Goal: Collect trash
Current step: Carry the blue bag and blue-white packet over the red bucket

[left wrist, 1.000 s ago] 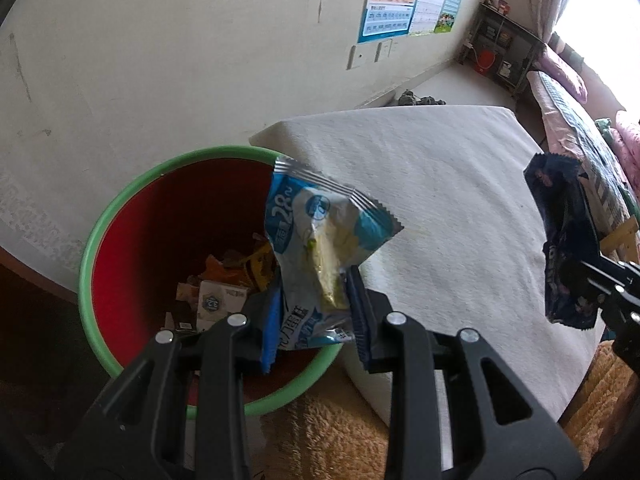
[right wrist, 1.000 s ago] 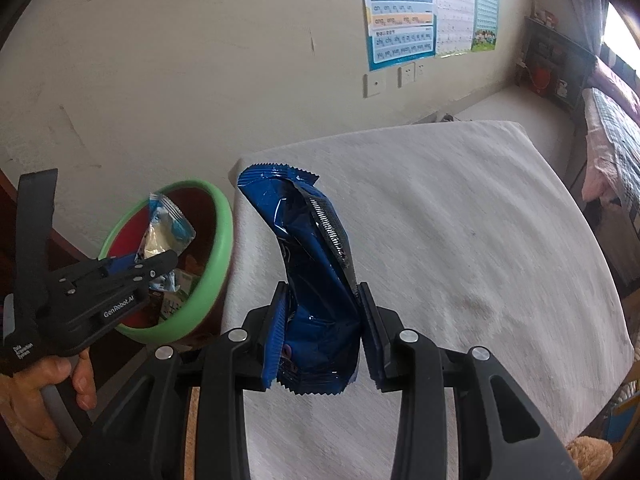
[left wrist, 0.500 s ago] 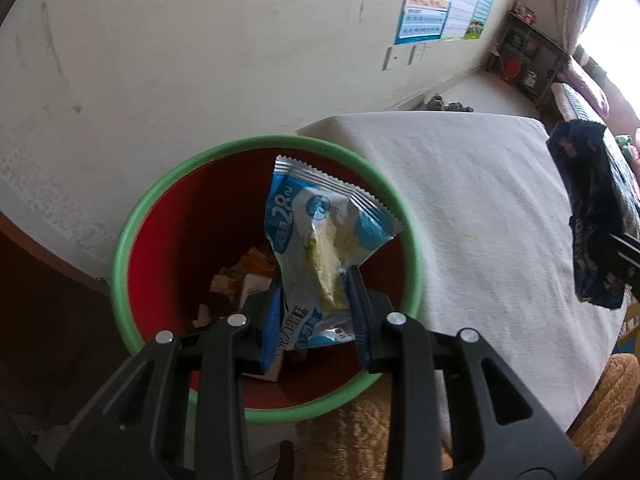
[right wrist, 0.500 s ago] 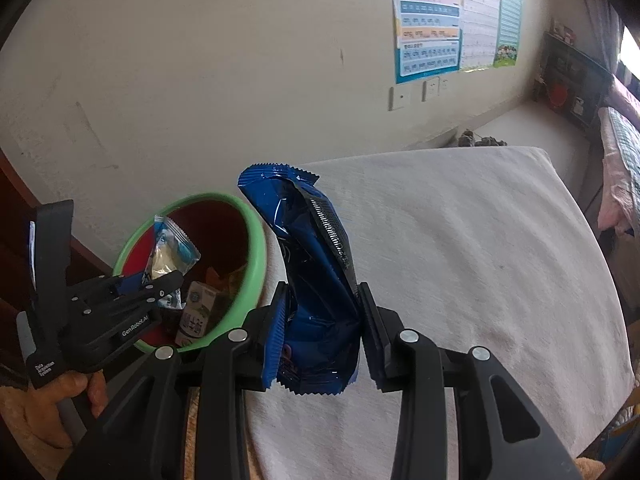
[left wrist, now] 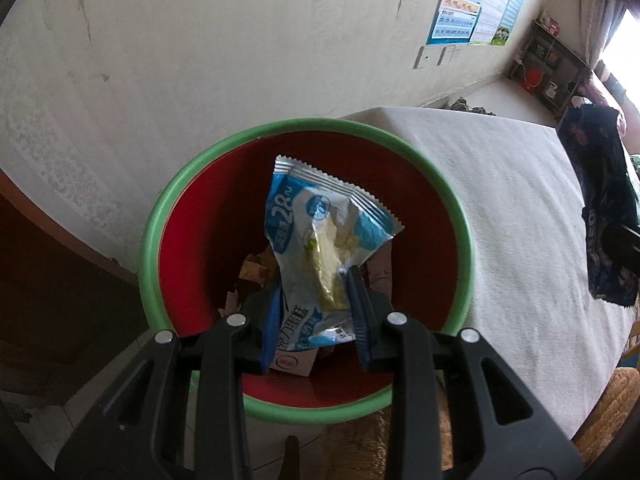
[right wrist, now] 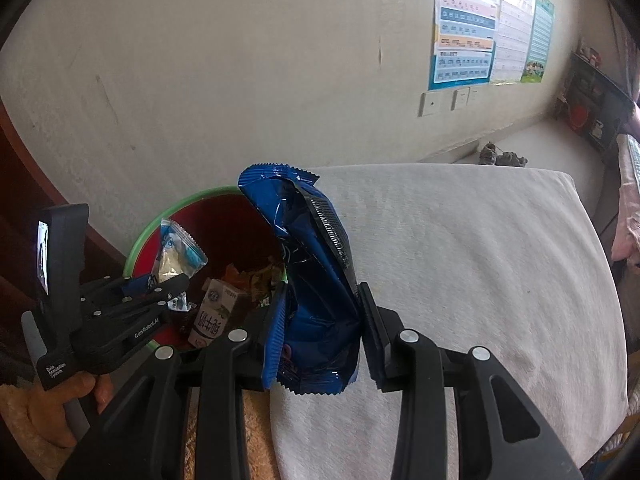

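- Red inside with a green rim, the trash bin (left wrist: 160, 216) fills the middle of my left wrist view, standing between the pale wall and the white cloth-covered table (left wrist: 512, 208).
- My left gripper (left wrist: 315, 316) hangs over the bin's mouth, its blue-padded fingers (left wrist: 271, 320) pinched tight on the lower end of a light blue and white snack wrapper (left wrist: 320, 232) (there is something yellowish inside it, though I cannot tell what).
- That wrapper stands upright above the bin, its crimped top edge pointing toward the wall, well clear of the litter below.
- Down in the bin I see a small milk carton (right wrist: 214, 312) leaning near the front wall, with orange and yellow wrappers (right wrist: 252, 274) heaped behind it.
- My right gripper (right wrist: 322, 330) is clamped on a dark blue snack bag (right wrist: 308, 264), the pads pressing both sides of the bag's lower half.
- The blue bag rises upright from the fingers, its torn top gaping open and its crumpled body leaning over the table edge just beside the bin's rim.
- From the left wrist view the same blue bag shows at the far right, held above the table.
- On the wall behind hang coloured posters (right wrist: 464, 40), with white switch plates (right wrist: 430, 103) just under them.
- In the right wrist view the person's left hand (right wrist: 60, 404) grips the handle of the left gripper at the lower left corner.
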`<state>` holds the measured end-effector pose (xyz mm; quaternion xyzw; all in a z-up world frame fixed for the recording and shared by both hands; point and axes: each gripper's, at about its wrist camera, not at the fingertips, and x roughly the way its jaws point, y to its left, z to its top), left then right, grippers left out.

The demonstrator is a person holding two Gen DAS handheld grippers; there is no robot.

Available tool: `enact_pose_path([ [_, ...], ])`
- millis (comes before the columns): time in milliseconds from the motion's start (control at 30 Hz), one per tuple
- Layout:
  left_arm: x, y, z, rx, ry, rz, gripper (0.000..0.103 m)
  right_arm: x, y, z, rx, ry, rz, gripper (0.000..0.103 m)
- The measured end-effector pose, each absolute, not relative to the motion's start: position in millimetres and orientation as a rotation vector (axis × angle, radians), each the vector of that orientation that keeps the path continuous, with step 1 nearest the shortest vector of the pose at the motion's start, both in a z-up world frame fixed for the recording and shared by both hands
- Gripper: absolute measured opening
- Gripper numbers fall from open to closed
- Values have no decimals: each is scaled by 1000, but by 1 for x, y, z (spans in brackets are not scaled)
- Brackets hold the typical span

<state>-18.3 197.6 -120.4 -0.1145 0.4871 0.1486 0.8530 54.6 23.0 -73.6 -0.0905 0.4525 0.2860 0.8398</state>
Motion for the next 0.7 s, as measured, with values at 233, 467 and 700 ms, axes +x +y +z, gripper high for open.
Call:
enact_pose_path([
  [233,-18,206,-129,-258,1039,321,29,57,38,-81,-227,971,614,35],
  [467,-20,214,-137,-277,1050,336,29,60,58,-86,-254,986,628,35],
  [700,-18,224,-145,-276,1066,343,29,62,74,-91,-278,996,645,35],
])
